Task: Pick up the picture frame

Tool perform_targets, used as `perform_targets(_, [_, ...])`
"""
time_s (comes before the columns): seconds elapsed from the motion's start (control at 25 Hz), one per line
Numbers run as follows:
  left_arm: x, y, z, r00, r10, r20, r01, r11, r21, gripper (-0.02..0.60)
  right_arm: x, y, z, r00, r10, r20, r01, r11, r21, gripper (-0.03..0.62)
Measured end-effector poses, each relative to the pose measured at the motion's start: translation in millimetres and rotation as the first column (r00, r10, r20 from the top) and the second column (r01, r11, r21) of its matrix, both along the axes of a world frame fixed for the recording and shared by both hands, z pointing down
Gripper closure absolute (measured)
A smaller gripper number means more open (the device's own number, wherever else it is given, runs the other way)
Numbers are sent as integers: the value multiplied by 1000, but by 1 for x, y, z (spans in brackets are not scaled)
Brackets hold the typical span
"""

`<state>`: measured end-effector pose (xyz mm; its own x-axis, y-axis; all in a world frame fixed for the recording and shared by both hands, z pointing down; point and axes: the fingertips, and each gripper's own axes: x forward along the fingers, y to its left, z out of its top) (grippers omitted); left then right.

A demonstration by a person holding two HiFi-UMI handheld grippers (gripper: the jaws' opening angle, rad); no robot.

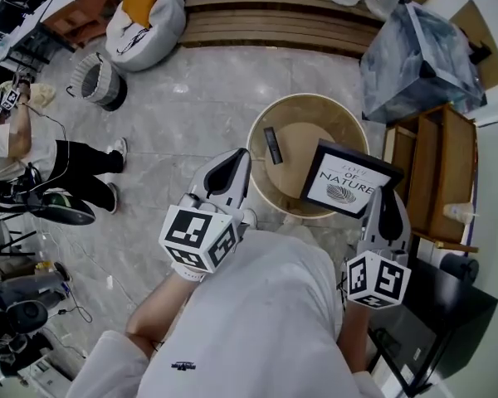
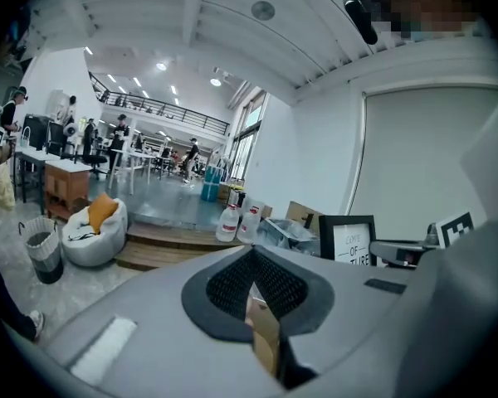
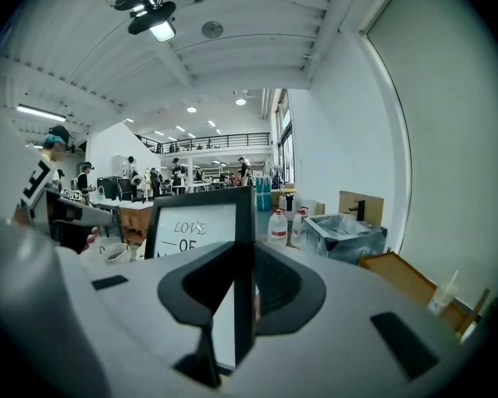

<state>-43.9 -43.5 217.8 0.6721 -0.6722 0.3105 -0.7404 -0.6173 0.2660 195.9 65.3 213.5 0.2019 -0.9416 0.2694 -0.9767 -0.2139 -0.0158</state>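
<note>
The black picture frame [image 1: 346,187], with "LOVE OF NATURE" printed on its white sheet, hangs tilted over the right edge of a round wooden table [image 1: 261,131]. My right gripper [image 1: 382,196] is shut on its lower right edge. In the right gripper view the frame [image 3: 195,230] stands upright, its edge pinched between the jaws of the right gripper [image 3: 242,254]. My left gripper [image 1: 236,162] hovers left of the table with its jaws together and nothing in them. In the left gripper view the left gripper [image 2: 253,288] has the frame [image 2: 351,240] off to its right.
A small black bar-shaped object [image 1: 272,145] lies on the table top. A wooden shelf unit [image 1: 436,172] stands at the right, with a plastic-wrapped box [image 1: 419,56] behind it. Wooden steps [image 1: 274,23], a beanbag [image 1: 145,11] and a bin [image 1: 100,81] are further back. A person [image 1: 66,164] is at the left.
</note>
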Motion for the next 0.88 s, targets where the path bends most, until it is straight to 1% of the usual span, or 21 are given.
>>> perform_targets(0.12, [-2, -2, -2, 1000, 5, 3, -5, 1000, 8, 589, -3, 3, -2, 1000, 14, -16, -13, 1000, 12, 533])
perform_targets(0.28, [-4, -2, -2, 1000, 9, 5, -10, 1000, 4, 589, -4, 2, -3, 1000, 19, -6, -19, 1000, 13, 533])
perform_targets(0.56, [0, 3, -1, 1000, 10, 13, -10, 1000, 0, 589, -7, 0, -7, 1000, -7, -19, 8, 1000, 18, 533])
perform_targets(0.68, [0, 6, 4, 1000, 11, 17, -11, 1000, -12, 589, -6, 2, -8, 1000, -5, -9, 5, 1000, 23, 533])
perform_targets(0.88, [-4, 6, 2, 1000, 7, 19, -7, 1000, -11, 589, -6, 1, -8, 1000, 0, 6, 0, 1000, 25, 533])
